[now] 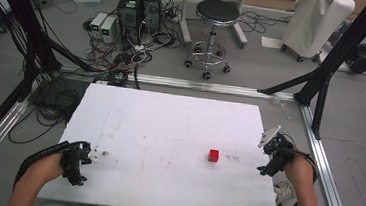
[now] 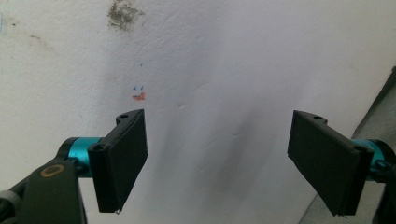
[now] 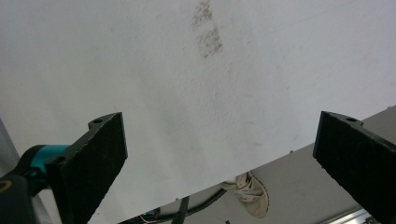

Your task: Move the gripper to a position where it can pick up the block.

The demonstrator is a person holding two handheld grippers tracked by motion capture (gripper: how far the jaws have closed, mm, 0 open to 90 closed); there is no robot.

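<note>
Right hand-held gripper nearest the cube, jaws spread wide and empty, poised at the right edge of the desk. Left hand-held gripper likewise wide and empty, parked at the desk's near-left corner, well apart from the cube. Cube alone on the white top, right of centre, a faint smudge just beside it on the gripper's side.

Probably a reach-and-grasp with the right hand. Best done so:

- Swing the right jaws leftward over the desk, past the smudge, keeping them wide until both straddle the cube.
- Square the pads to two opposite faces rather than to corners; otherwise a likely twist or skid on the smooth foam.
- Lower until the pad tips sit just above the top, not scraping it.
- Centre the cube between the pads before closing, then close gently and evenly.
- Lift straight up, no drag.
- Leave the left hand where it rests, clear of the path.

In the right gripper view, bare desk between the jaws, with a shoe below the desk edge.
</note>
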